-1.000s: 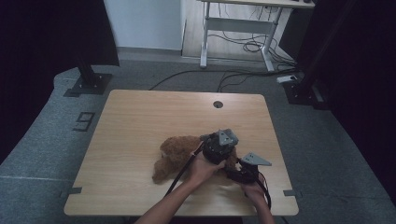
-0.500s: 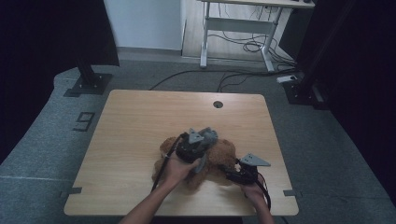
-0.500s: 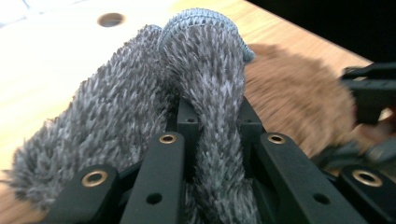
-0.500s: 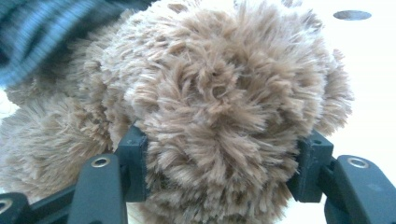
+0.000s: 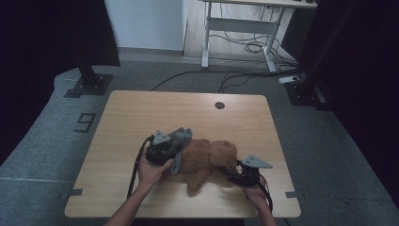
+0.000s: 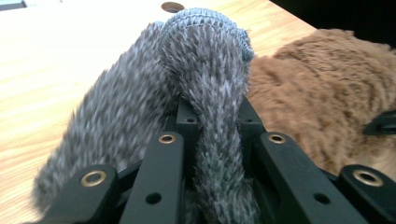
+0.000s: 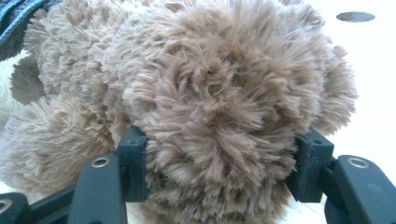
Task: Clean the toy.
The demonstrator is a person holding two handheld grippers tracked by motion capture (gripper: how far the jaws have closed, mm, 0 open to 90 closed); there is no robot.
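A brown plush teddy bear [image 5: 204, 160] lies on the wooden table [image 5: 141, 113], near its front edge. At the bear's left end, my left gripper [image 5: 173, 143] is shut on a grey furry cloth [image 5: 182, 135]. In the left gripper view the grey cloth [image 6: 205, 79] is pinched between the jaws of the left gripper [image 6: 215, 122], with the bear [image 6: 322, 93] just to its right. My right gripper [image 5: 231, 170] is closed on the bear's head from the right. In the right gripper view the bear's head [image 7: 219, 84] bulges between the jaws of the right gripper [image 7: 222, 168].
A round cable hole [image 5: 219, 105] sits near the table's far edge. Beyond the table stand a desk frame [image 5: 235, 28] with cables on the floor and dark stand bases [image 5: 89, 84] at the left and right.
My left hand has moved left across the bear with the grey cloth held in its jaws, from near the bear's head to its left end. The right hand has stayed put.
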